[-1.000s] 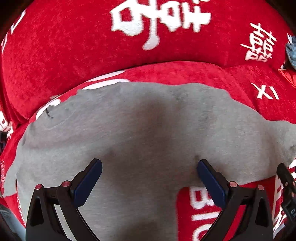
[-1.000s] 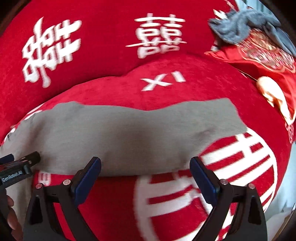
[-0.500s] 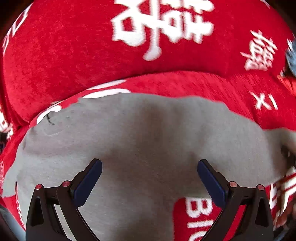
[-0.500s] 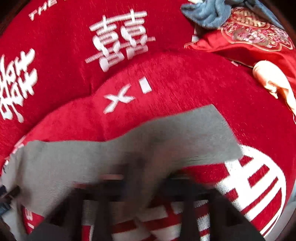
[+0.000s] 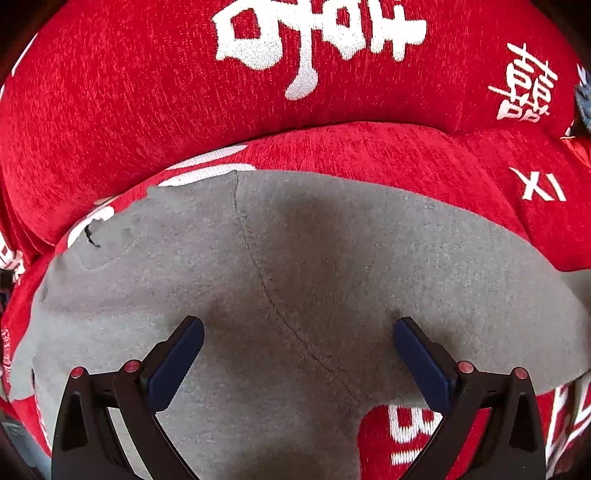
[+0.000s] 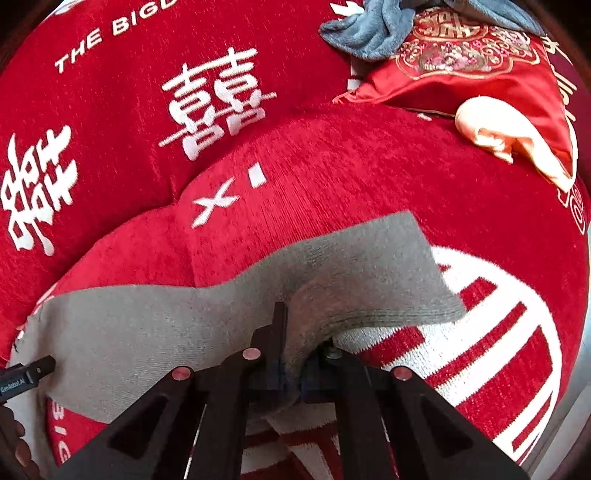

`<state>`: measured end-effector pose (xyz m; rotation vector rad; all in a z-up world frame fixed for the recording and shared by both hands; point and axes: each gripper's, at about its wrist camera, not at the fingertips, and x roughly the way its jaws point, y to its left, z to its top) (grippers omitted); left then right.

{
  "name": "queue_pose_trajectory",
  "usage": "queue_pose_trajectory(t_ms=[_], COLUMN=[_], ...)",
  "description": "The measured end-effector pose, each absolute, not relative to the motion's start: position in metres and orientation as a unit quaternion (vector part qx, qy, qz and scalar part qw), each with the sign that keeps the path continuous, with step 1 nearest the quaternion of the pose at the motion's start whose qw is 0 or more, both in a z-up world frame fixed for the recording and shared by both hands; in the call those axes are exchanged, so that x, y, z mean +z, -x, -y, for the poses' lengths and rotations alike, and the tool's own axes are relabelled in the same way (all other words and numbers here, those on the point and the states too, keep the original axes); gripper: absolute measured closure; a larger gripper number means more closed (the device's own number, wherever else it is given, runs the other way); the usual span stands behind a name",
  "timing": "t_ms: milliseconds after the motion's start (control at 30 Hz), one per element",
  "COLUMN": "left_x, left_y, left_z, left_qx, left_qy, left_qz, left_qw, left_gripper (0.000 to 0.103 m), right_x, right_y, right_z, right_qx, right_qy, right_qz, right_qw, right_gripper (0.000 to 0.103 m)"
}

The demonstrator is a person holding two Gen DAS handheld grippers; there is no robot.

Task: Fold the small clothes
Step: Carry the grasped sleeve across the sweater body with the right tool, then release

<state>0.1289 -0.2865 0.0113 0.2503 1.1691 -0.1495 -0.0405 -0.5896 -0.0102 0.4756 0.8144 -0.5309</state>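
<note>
A grey knit garment (image 5: 303, 280) lies spread on a red sofa seat with white characters (image 5: 369, 147). My left gripper (image 5: 299, 354) is open, its blue pads (image 5: 177, 362) wide apart low over the garment's middle, holding nothing. In the right wrist view the same grey garment (image 6: 369, 273) stretches leftward across the seat. My right gripper (image 6: 295, 369) is shut on the garment's near edge, and the cloth bunches up between the fingers. The left gripper's tip (image 6: 33, 371) shows at the far left edge.
The red sofa backrest (image 6: 110, 129) rises behind the seat. At the back right lie a grey-blue cloth (image 6: 373, 29), a red embroidered cushion (image 6: 469, 70) and a peach cloth (image 6: 495, 129).
My right gripper moved forward and closed on the garment's near edge, lifting a fold. The left gripper stayed open and edged forward over the cloth.
</note>
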Motion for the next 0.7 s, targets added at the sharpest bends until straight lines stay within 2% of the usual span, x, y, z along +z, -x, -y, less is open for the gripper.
queue_pose_trajectory(t_ms=[367,700], left_x=[0.026,0.033], left_y=[-0.100,-0.087], left_z=[0.270,0.224], left_qx=[-0.094,-0.109], left_qy=[-0.123,-0.084], left_qz=[-0.523,-0.519], left_qw=[0.838,0.844], left_gripper=[0.000,0.000], right_x=[0.026,0.047], right_y=[0.032,0.010], right_z=[0.542,0.483], right_qx=[-0.227,-0.190], right_qy=[-0.183,-0.155], right_qz=[-0.379,-0.376], right_qw=[0.878,0.894], right_gripper=[0.098,0.098])
